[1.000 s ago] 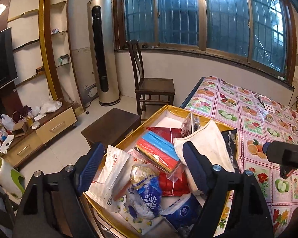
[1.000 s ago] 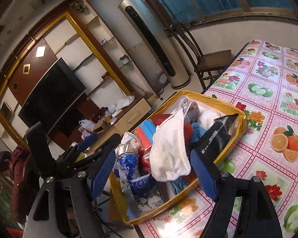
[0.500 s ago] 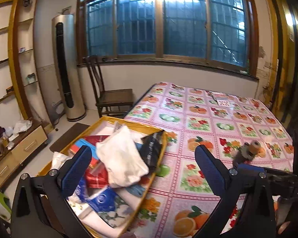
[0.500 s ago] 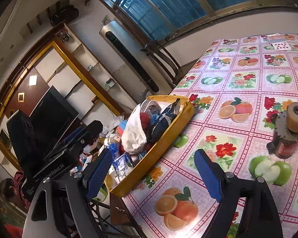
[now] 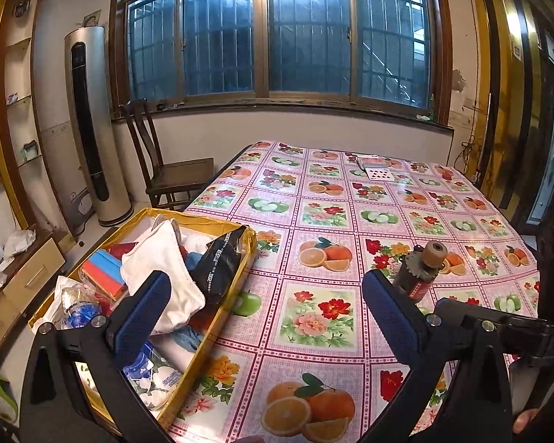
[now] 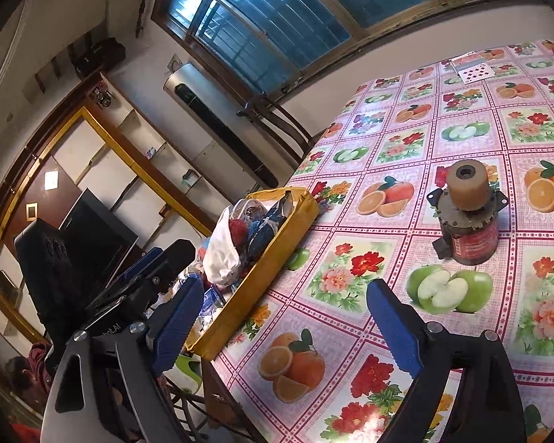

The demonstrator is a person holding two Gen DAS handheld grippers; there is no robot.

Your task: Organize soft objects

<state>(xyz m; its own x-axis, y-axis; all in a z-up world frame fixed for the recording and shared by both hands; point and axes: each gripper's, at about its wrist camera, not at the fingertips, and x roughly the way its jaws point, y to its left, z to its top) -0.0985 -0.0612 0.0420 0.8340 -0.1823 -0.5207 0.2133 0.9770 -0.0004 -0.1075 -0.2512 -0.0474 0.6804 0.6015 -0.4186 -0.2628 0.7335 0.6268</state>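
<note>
Soft objects heaped in the yellow box (image 5: 218, 223) at the counter (image 5: 336, 265) edge; white cloth (image 5: 158, 269) on top looks light, floppy — pinch a fold. Left claw (image 5: 264, 317) and right claw (image 6: 284, 326) both gape, empty.

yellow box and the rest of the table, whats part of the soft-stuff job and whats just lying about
Job:
yellow box
white cloth
black bag
tissue packs
left gripper and right gripper, both open and empty

Lying about:
red can
playing cards
chair
</note>
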